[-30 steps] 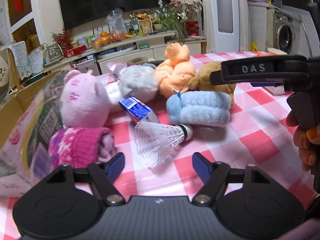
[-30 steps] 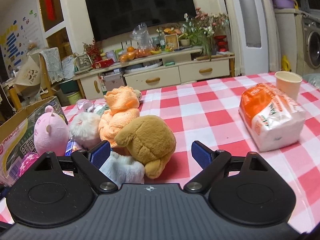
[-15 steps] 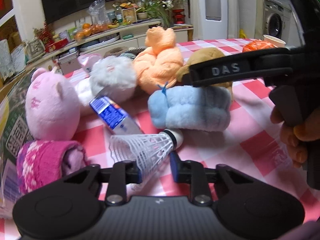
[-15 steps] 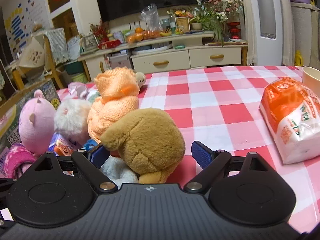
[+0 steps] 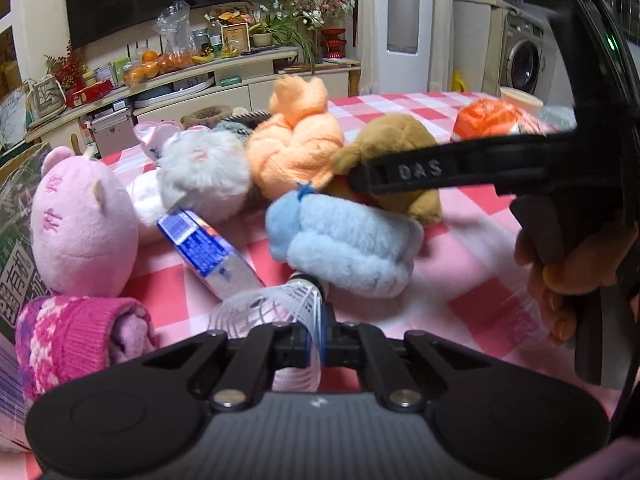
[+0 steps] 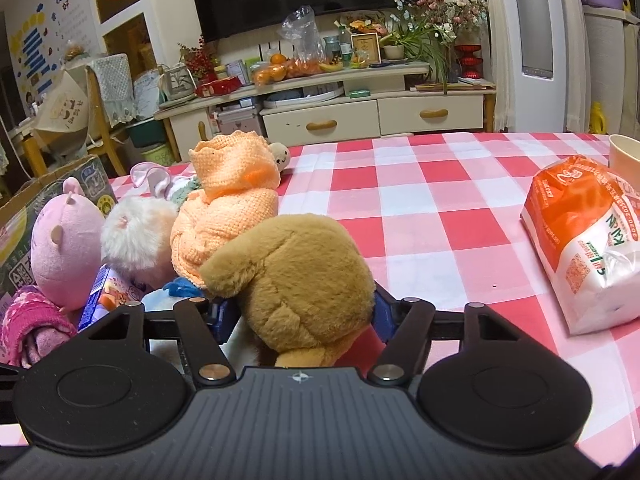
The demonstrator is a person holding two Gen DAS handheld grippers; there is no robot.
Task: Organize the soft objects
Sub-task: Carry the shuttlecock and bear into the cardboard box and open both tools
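Note:
A white shuttlecock (image 5: 276,304) lies on the checked tablecloth (image 5: 472,292), and my left gripper (image 5: 316,346) is shut on its mesh skirt. Behind it sit a light blue fluffy toy (image 5: 344,244), an orange knitted toy (image 5: 296,148), a white fluffy toy (image 5: 204,168) and a pink plush (image 5: 80,220). My right gripper (image 6: 302,316) is closing on the brown plush toy (image 6: 296,276), with both pads against its sides. One right finger (image 5: 416,170) crosses that plush in the left wrist view, held by a hand (image 5: 560,280).
A pink knitted roll (image 5: 68,332) and a blue packet (image 5: 204,248) lie at the front left beside a cardboard box (image 6: 48,192). An orange-and-white tissue pack (image 6: 588,240) and a paper cup (image 6: 626,156) stand on the right.
My left jaws have shut on the shuttlecock's skirt after moving in towards it. My right jaws stood wide around the brown plush and have now narrowed onto it.

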